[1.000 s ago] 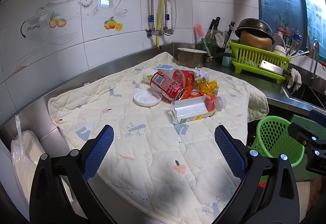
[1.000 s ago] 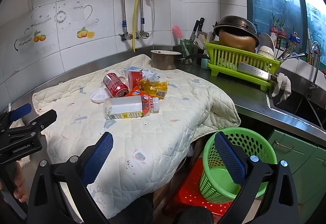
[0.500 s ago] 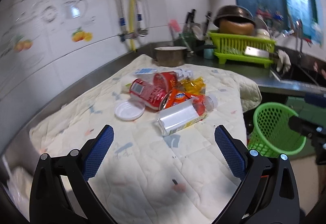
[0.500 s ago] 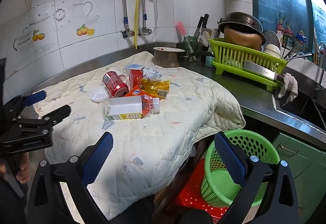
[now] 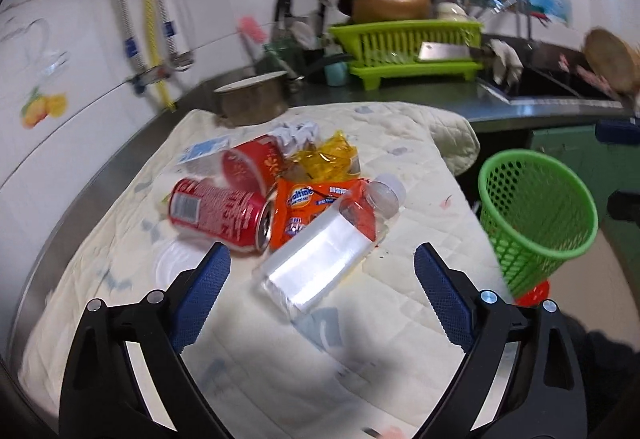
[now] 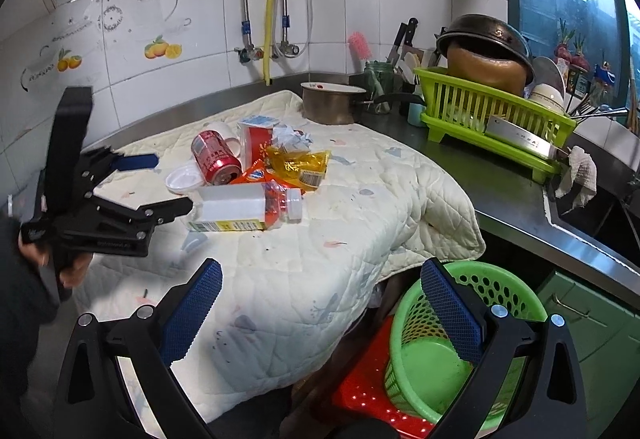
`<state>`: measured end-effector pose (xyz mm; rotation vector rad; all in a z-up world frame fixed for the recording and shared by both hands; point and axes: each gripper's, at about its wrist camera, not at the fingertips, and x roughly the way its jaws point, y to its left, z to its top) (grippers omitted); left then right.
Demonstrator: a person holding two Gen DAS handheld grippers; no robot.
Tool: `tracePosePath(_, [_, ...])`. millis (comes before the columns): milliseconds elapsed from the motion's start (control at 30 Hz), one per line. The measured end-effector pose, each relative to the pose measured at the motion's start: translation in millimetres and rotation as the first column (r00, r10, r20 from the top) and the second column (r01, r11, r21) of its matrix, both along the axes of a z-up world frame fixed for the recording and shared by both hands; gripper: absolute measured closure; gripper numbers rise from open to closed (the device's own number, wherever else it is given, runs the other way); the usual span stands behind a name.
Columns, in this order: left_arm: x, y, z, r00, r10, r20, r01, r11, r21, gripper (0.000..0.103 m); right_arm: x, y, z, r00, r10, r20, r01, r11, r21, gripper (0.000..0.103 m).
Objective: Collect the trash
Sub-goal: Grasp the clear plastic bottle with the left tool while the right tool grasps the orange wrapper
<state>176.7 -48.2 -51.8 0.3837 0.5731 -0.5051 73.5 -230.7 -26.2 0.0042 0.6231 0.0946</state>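
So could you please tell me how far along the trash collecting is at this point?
Nothing looks collected yet: the green basket shows no trash inside. In hand: nothing, though the left tongs, open and just narrowed slightly, are lined up on the plastic bottle. The right tongs are open and empty. The bottle, soda can, wrappers and white lid are all left.

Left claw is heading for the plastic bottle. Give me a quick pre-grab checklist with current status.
1. Left claw open wide, nothing between its fingers, jaws have just been closing a little: ok.
2. Bottle lying on its side on the quilt, near end free of other trash: ok.
3. Bottle lined up between the fingers: ok, slightly slanted.
4. Red can close to the left finger, may get bumped: not ok.
5. Green basket open below the counter edge: ok.
6. Right claw open, empty, clear of the bottle: ok.
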Motion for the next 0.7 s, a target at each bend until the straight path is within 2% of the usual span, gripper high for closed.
tracePosePath(133, [25.5,-9.7,-12.2,0.996,-0.085,-0.033,0.087,0.994,0.067,0.011,9.6,-4.2,-4.6,1.0,-0.004,-0.017,0.004,1.0,0.01,0.006])
tracePosePath(267, [43.5,-14.8,-23.7,0.99,-0.131,-0.06,0.138,0.983,0.122,0.011,19.4,-6.5,-10.3,0.999,0.0,-0.035,0.001,1.0,0.009,0.006])
tracePosePath(533, [63.7,-21.1,-39.6,0.967,-0.231,-0.105,0.246,0.958,0.15,0.011,39.0,-7.1,-22.7,0.997,0.003,-0.076,-0.002,1.0,0.019,0.006])
tracePosePath(700, [70.4,-26.7,-47.0,0.956,-0.259,-0.134,0.281,0.943,0.178,0.019,46.9,-4.7,-27.3,0.996,0.006,-0.084,-0.005,1.0,0.01,0.006])
